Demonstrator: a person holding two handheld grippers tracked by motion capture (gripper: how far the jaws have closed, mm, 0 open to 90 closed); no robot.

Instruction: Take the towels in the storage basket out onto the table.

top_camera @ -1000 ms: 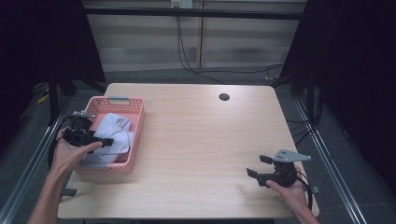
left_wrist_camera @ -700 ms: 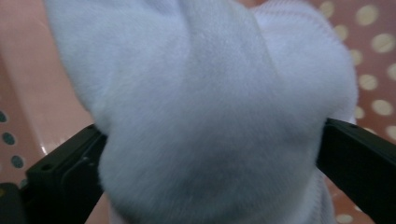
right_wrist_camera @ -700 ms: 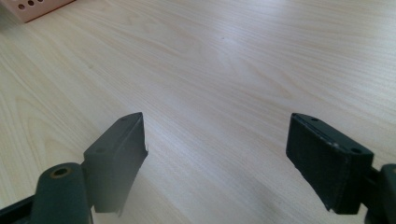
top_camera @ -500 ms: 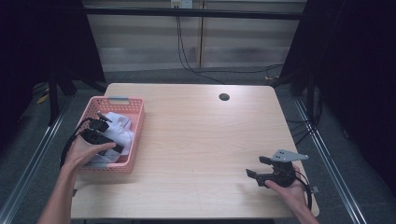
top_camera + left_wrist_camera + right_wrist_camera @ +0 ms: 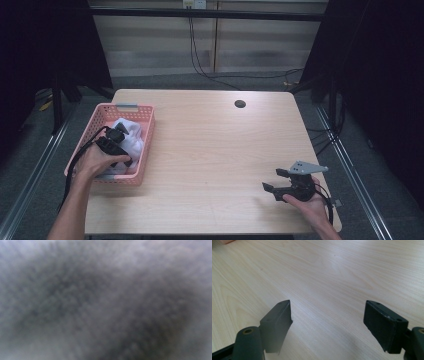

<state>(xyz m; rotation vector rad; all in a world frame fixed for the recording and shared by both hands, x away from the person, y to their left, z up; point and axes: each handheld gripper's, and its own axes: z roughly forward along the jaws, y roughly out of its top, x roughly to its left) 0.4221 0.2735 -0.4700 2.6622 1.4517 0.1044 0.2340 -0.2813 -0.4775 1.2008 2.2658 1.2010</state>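
The left hand-held gripper is buried in white cloth in the pink basket, its jaw state hidden by blur, while the right hand-held gripper hovers wide open above the tabletop.

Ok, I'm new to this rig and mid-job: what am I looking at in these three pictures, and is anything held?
There is no robot here: a person holds a hand-held two-jaw tool in each hand at a pale wooden table. The high view looks down from above the person's side. In it, the left gripper is pushed down into white cloth inside a pink plastic basket at the table's left edge. The left gripper view comes from that tool's own camera: a grey blur, apparently fabric pressed close, so I cannot tell whether its jaws have closed on anything. The right gripper, seen from its own camera, has its jaws wide apart above bare wood and holds nothing.
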